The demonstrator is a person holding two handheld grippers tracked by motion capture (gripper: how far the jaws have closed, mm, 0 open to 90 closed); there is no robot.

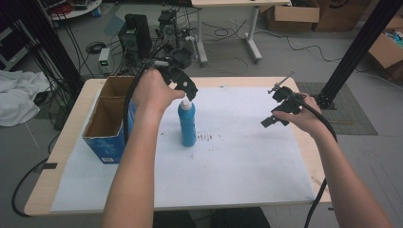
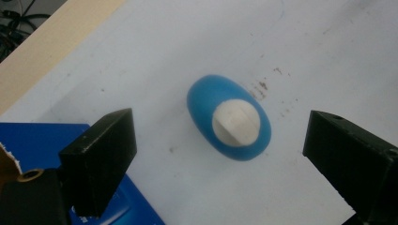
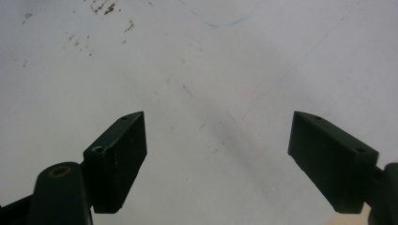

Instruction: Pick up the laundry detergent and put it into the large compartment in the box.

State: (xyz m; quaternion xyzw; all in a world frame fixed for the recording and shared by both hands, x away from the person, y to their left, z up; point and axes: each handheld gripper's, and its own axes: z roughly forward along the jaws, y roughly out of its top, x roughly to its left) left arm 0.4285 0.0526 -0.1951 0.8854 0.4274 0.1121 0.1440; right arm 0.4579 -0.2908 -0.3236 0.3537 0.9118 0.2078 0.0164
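Below both pairs of fingers lies the desk (image 1: 66,137), its top covered by a white sheet (image 1: 247,156) that carries a scatter of brown specks. Off to the outer side of the left fingers sits a blue box (image 1: 107,126), open at the top, brown inside, and in the left gripper view one corner of it (image 2: 33,136) peeks out just behind the near finger.

Now the bottle (image 1: 187,124): blue, upright on the sheet, white cap (image 1: 187,102) on top, standing just beside the box but apart from it. The left gripper (image 1: 190,92) hangs right over that cap, pointing down, with the person's left hand (image 1: 154,90) wrapped around its body. From the left gripper view the bottle (image 2: 229,117) shows straight beneath and between the two fingers (image 2: 101,159), cap (image 2: 236,123) dead centre in the gap. Those fingers are released, spread wide, nothing touching the pads.

Over on the other side, the right gripper (image 1: 271,121) hovers above bare sheet, well apart from the bottle, right hand (image 1: 304,116) holding it. Its fingers (image 3: 117,159) are spread wide too, released, with blank sheet between them.
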